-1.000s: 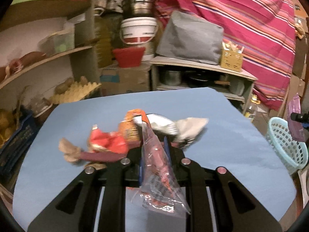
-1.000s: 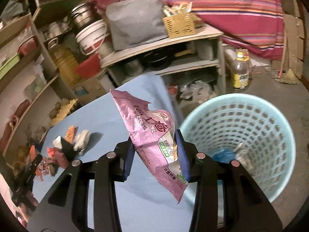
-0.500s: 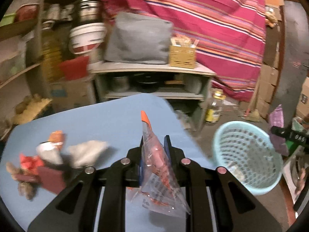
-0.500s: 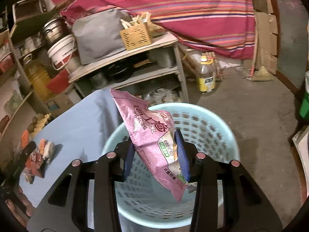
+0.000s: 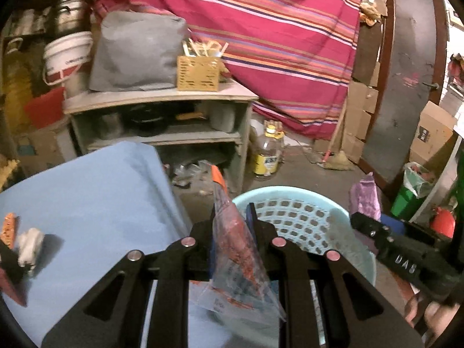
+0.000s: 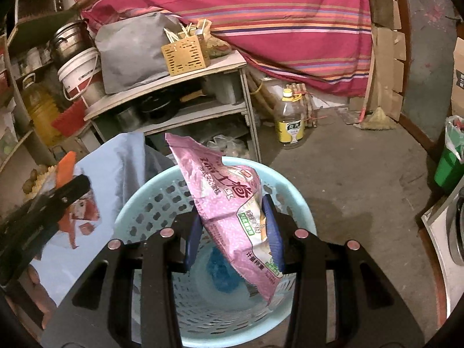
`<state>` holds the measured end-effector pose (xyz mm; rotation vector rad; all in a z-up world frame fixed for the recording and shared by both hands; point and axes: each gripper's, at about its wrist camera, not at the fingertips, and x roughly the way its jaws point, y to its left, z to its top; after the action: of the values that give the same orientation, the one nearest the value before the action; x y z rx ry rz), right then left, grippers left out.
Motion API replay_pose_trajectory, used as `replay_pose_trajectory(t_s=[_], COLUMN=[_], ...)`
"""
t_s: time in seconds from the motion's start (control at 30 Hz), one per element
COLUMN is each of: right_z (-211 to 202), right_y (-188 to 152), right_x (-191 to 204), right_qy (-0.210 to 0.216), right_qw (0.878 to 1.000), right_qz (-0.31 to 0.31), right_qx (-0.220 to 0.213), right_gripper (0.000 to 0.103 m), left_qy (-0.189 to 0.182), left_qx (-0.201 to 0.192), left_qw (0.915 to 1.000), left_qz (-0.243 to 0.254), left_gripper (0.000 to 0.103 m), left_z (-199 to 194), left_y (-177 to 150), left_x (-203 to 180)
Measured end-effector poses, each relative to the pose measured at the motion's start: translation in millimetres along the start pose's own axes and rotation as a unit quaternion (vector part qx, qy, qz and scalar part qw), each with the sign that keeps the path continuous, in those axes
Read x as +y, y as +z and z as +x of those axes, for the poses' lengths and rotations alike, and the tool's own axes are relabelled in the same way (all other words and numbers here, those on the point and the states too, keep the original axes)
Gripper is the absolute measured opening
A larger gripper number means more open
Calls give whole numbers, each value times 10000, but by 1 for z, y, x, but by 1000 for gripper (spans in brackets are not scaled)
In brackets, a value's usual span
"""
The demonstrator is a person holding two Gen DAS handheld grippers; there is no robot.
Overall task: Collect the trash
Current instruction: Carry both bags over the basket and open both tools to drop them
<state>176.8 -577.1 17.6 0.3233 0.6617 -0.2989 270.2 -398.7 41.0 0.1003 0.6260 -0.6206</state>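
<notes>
My left gripper (image 5: 232,217) is shut on a clear plastic wrapper with red print (image 5: 236,249) and holds it at the near rim of the light blue basket (image 5: 301,220). My right gripper (image 6: 233,217) is shut on a pink snack bag (image 6: 229,203) and holds it right above the open basket (image 6: 145,208). Blue trash (image 6: 223,269) lies at the basket's bottom. The right gripper with the pink bag (image 5: 365,200) shows at the right of the left wrist view. The left gripper with the clear wrapper (image 6: 78,208) shows at the left of the right wrist view.
The blue table (image 5: 95,197) is at the left, with white and orange trash (image 5: 29,243) at its left edge. A shelf unit (image 5: 162,116) stands behind, an oil bottle (image 6: 291,119) and a green bin (image 6: 451,168) on the floor.
Both grippers swung right, away from the table's trash pile. The right one now hangs directly over the basket; the left one has reached the basket's rim. Both stay shut on their wrappers.
</notes>
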Motion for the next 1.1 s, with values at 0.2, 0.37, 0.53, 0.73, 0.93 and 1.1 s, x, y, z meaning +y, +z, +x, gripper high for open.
replay_pose_trajectory(t_s=[0.2,0.37,0.53,0.73,0.93,1.1], right_z=[-1,0,3,11,16,20], right_y=[2,2,0,-2,-4,-6], right_x=[-10,-8,-2,9,25,30], right_qy=[-96,-153,-205,-114,-323,-407], right_qw=[9999,9998,9997,9996,9983,9975], right_qz=[67,-41,-140,-247,-480,-567], right_qx=[-74,-82,-51,40,-31,-47], right_gripper=[40,40,40,44,75,81], left_qy=[-98,-165,-49,61,500,695], left_qx=[172,286,208,128,-74,-75], left_qw=[9998,9994,9998,9998,9983,9972], left_qz=[16,61,59,-152,-274,-277], left_gripper=[18,26,58,72,83,85], left_z=[21,29,23,11,-5,-14], left_y=[2,0,2,6,8,5], left_x=[-9,-15,-10,12,32,50])
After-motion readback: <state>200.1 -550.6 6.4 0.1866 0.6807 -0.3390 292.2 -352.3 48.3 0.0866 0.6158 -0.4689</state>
